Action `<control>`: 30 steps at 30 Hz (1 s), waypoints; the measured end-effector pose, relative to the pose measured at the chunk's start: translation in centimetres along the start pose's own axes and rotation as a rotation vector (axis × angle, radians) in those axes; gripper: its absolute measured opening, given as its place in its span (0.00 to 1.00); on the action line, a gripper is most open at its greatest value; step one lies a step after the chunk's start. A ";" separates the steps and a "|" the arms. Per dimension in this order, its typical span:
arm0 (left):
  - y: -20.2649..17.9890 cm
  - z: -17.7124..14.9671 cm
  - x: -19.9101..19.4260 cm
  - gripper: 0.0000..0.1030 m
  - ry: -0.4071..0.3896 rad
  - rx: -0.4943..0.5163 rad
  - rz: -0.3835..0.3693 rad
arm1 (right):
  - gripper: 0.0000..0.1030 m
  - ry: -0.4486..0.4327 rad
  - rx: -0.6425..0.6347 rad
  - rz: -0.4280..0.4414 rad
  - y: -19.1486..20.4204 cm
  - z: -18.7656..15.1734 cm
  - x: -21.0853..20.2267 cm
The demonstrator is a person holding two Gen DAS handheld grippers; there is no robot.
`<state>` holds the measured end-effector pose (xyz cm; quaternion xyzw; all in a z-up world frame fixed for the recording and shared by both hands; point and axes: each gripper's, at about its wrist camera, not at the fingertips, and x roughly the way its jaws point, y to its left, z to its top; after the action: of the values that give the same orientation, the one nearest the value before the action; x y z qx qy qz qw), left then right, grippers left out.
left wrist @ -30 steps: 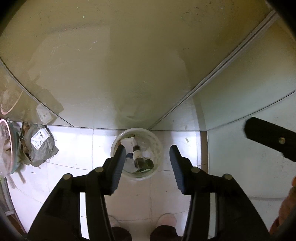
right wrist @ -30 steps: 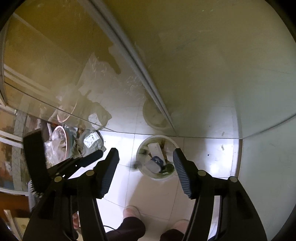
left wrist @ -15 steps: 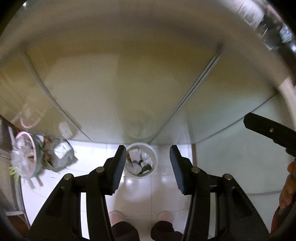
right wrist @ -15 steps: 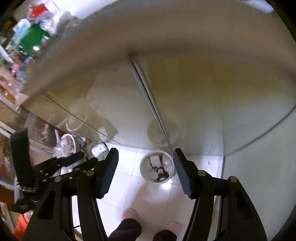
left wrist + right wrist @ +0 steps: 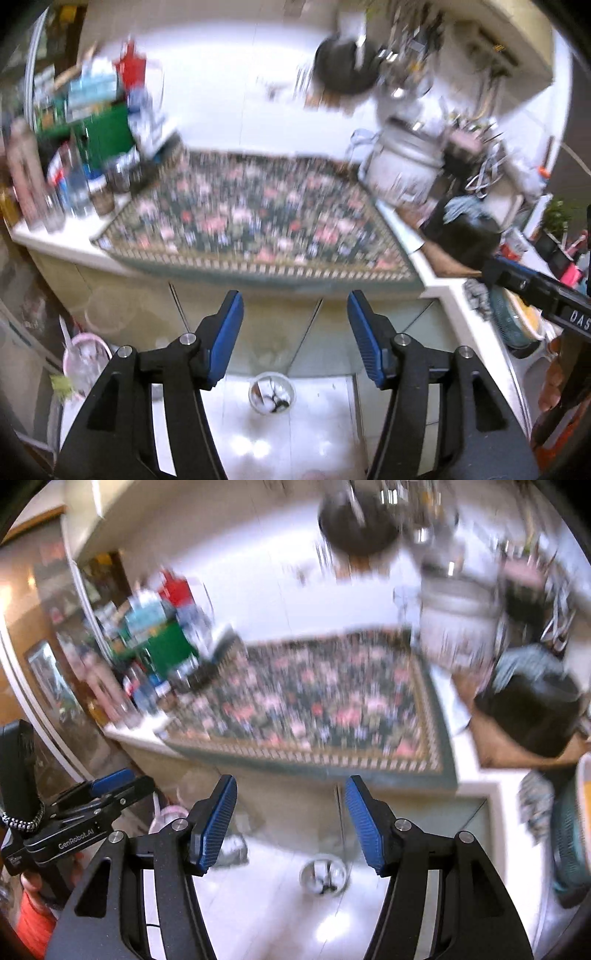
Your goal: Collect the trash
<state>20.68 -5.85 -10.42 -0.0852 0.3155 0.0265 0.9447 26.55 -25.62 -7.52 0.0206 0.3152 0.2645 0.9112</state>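
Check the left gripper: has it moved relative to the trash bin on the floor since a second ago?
Yes. The left gripper has risen away from the trash bin, which now looks far smaller below; its jaws have just been opening, nothing between them.

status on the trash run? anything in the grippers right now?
Done: the small white round bin on the tiled floor already holds a few discarded items.
In hand: nothing. The left gripper is open and empty, its fingers having just opened wider; the right gripper is open and empty too.
Left: unclear. The floral patterned mat on the counter looks bare, but the frames are blurred.
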 end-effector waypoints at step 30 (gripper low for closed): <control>2.6 -4.0 -23.1 0.98 -0.243 0.099 -0.050 | 1.00 -0.243 -0.002 -0.129 12.8 -5.4 -15.2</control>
<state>-0.40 -3.95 -0.09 -0.0426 0.1977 -0.0023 0.9793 7.34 -22.84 -0.68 0.0312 0.2027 0.2015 0.9578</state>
